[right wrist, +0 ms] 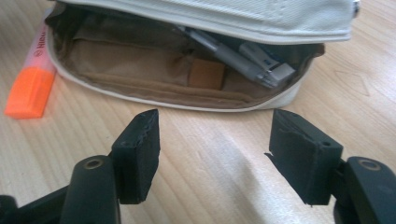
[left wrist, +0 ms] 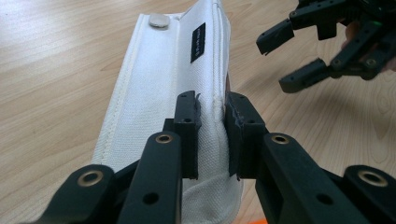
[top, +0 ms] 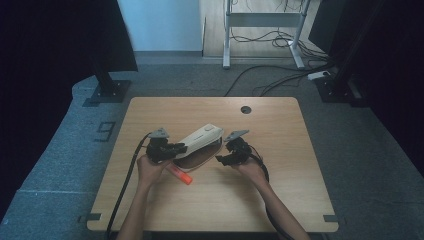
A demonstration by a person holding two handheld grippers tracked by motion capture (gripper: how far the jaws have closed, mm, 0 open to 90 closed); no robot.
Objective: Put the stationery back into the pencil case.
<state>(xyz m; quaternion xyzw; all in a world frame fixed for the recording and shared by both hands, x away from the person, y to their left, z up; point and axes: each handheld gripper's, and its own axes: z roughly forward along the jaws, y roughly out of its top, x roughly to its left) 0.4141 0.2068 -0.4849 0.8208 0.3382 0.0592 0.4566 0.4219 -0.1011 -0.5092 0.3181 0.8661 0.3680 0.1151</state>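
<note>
A white fabric pencil case (top: 200,140) lies in the middle of the wooden table (top: 280,195), its flap lifted. My left gripper (left wrist: 212,119) is shut on the edge of that flap (left wrist: 159,84) and holds it up. Under the raised flap the brown lining (right wrist: 140,60) shows, with grey pens (right wrist: 243,58) inside. My right gripper (right wrist: 215,135) stands open just in front of the case's mouth, with nothing between its pads. It also appears in the left gripper view (left wrist: 299,56), to the right of the case. An orange highlighter (top: 181,175) lies on the table beside the case's near left end.
A dark round hole (top: 245,109) sits near the table's far edge. Bare wood extends in front of and to both sides of the case. Beyond the table, black stand bases (top: 107,90) and cables (top: 280,75) lie on the grey floor.
</note>
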